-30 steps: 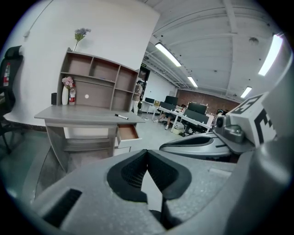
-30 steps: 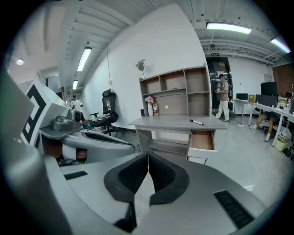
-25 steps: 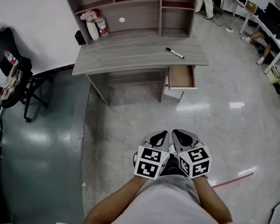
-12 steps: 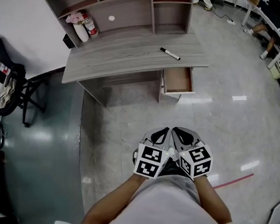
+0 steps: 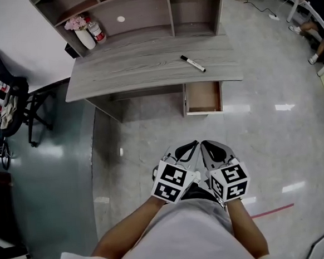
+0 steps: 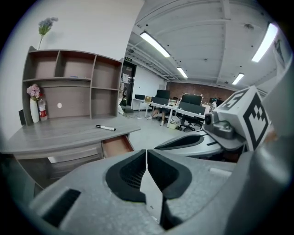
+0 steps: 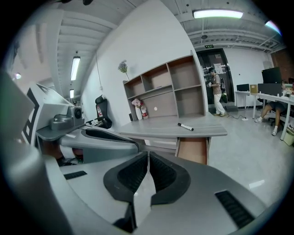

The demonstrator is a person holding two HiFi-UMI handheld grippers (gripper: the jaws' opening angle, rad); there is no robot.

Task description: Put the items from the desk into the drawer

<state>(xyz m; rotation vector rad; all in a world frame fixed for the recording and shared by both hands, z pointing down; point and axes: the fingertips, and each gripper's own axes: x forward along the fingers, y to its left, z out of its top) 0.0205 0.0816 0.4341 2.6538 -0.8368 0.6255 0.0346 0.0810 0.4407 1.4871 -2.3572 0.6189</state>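
Note:
A black and white marker [image 5: 192, 63] lies on the right part of the grey wooden desk [image 5: 140, 63]; the marker also shows small in the left gripper view [image 6: 105, 127] and in the right gripper view [image 7: 185, 126]. Under the desk's right end a drawer [image 5: 203, 98] stands pulled out, its brown inside bare. Both grippers are held side by side close to my body, far from the desk. My left gripper [image 5: 187, 151] is shut with nothing in it, and my right gripper [image 5: 211, 148] is shut and empty too.
A shelf unit [image 5: 136, 11] stands on the back of the desk, with a white vase of pink flowers [image 5: 82, 33] and a bottle [image 5: 95, 31] at its left. A black office chair [image 5: 9, 99] is at the left. Shiny floor [image 5: 152, 143] lies between me and the desk.
The desk and drawer have shifted left and slightly down in the head view as I turn and step nearer. Both grippers stay shut together in front of my body.

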